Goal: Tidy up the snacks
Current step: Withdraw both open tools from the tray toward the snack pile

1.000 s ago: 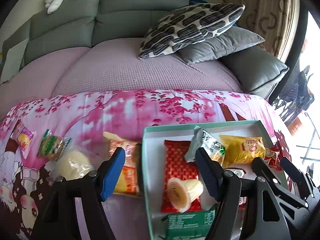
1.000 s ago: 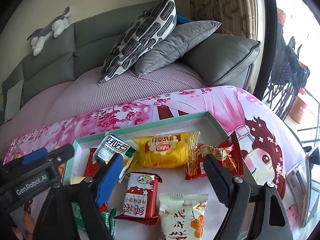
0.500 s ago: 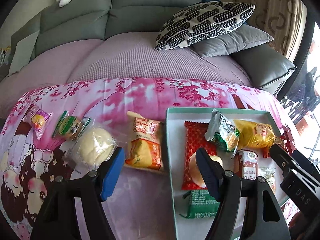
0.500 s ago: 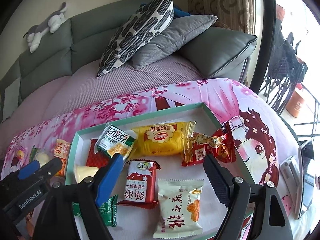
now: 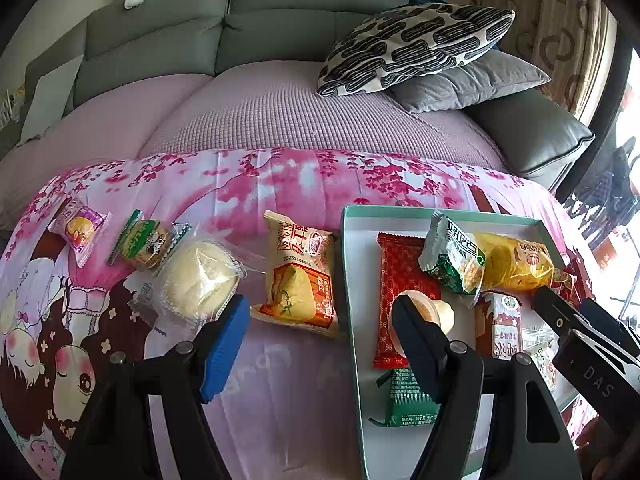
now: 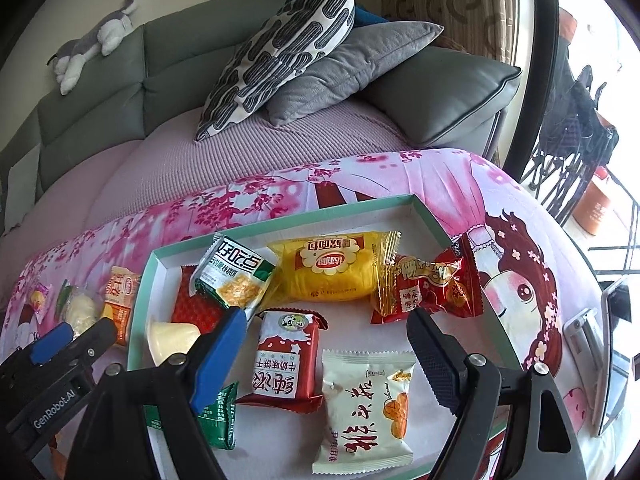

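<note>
A green-rimmed tray (image 5: 347, 280) holds a red packet (image 5: 404, 268), a jelly cup (image 5: 442, 314), a green-white packet (image 5: 452, 258), a yellow bread pack (image 5: 516, 262) and more. Left of it on the pink cloth lie a cream-orange packet (image 5: 298, 280), a wrapped round bun (image 5: 200, 278), a green biscuit pack (image 5: 146, 238) and a small purple packet (image 5: 78, 228). My left gripper (image 5: 320, 340) is open and empty, just in front of the cream-orange packet. My right gripper (image 6: 326, 356) hangs open over the tray (image 6: 440, 232), above a red-white packet (image 6: 288, 360) and a white packet (image 6: 364, 404).
A grey sofa (image 5: 280, 20) with a lilac cover, patterned pillow (image 5: 416, 48) and plush toy (image 6: 92, 44) stands behind the table. A phone on a stand (image 6: 612, 360) sits at the table's right edge. The left gripper (image 6: 60, 352) shows low left in the right wrist view.
My left gripper has moved left, from over the jelly cup in the tray to the cloth in front of the cream-orange packet. The right gripper has stayed over the tray.
</note>
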`<state>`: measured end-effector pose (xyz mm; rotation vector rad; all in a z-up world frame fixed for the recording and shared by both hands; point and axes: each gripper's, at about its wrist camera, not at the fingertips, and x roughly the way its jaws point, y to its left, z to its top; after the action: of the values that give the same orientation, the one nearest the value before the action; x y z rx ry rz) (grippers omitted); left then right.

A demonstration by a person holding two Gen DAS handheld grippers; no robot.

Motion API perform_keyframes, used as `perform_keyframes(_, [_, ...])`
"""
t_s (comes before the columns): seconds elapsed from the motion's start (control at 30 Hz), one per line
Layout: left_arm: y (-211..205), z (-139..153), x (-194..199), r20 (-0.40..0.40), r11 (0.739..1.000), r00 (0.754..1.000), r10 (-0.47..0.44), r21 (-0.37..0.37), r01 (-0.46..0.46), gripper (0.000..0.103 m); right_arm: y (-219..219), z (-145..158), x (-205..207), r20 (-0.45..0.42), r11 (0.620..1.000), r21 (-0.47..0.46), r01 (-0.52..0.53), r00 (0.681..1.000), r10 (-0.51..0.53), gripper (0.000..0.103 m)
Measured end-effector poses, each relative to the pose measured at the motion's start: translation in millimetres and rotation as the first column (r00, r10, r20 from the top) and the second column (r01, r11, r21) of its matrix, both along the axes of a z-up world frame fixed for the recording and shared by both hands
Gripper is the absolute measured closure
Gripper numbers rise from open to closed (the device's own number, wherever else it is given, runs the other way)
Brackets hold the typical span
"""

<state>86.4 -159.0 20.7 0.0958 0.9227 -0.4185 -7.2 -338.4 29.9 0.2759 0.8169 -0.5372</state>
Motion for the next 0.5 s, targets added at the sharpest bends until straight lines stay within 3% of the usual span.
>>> perform_keyframes(0.07, [0, -2, 0, -0.004, 1.000, 1.000, -0.002, 0.003, 0.002, 0.027, 0, -1, 1, -0.001, 1.000, 0.002, 0.000, 1.000, 0.000, 0.018])
perform_keyframes(0.13, [1, -3, 0, -0.010, 1.000, 1.000, -0.003, 0.000, 0.003, 0.011, 1, -2, 1, 0.001, 1.000, 0.008, 0.000, 1.000, 0.000, 0.017])
perform_keyframes(0.2, [3, -4, 0, -0.007, 1.000, 1.000, 0.003, -0.009, -0.003, 0.011, 0, -4, 2, -0.003, 1.000, 0.013, 0.007, 1.000, -0.007, 0.014])
perform_keyframes(0.3, [6, -5, 1, -0.010, 1.000, 1.000, 0.011, -0.012, -0.012, 0.011, 0, -5, 1, 0.000, 1.000, 0.013, 0.017, 1.000, -0.017, 0.000])
perform_keyframes(0.5, [12, -9, 1, -0.005, 0.999, 0.999, 0.037, -0.002, -0.037, 0.007, -1, -5, 0, 0.010, 1.000, 0.011, 0.025, 1.000, -0.025, 0.000])
